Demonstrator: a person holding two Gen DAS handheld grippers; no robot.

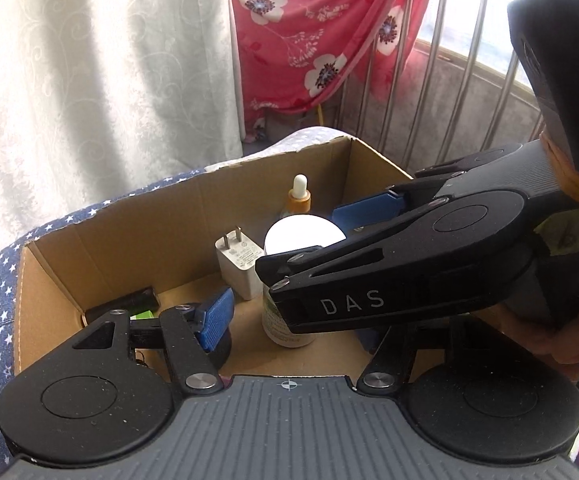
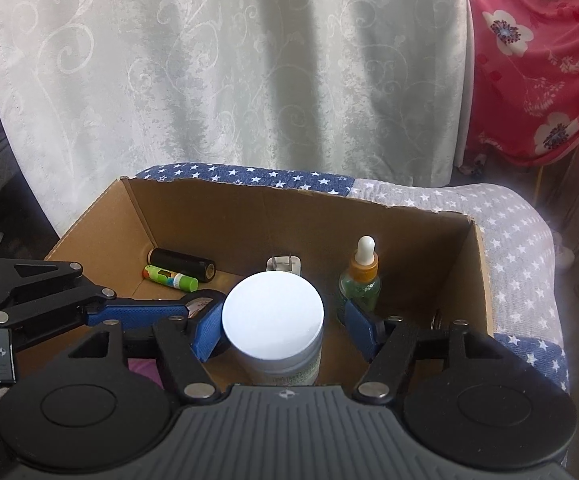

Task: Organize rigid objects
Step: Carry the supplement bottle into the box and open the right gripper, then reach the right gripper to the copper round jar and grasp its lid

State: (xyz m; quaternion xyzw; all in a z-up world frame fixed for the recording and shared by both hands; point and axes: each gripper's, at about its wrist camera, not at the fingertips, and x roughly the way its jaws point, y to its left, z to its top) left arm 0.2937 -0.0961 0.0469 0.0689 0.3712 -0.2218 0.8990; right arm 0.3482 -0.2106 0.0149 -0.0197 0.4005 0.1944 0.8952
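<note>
Right wrist: star-print cushion [image 2: 517, 240], pale curtain [image 2: 217, 80]

Seen at mid-frame in the right wrist view: a seat covered in star-print cloth [image 2: 517, 248], blue with white stars along the back edge and at lower right, grey with white stars at upper right. Resting directly on it, 1 open cardboard box [image 2: 289, 200], filling most of the cover. In the left wrist view, blue starred cloth wrapped round the box's left side.

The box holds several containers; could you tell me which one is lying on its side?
The black cylinder by the back wall; the jar and dropper bottle stand upright.
</note>
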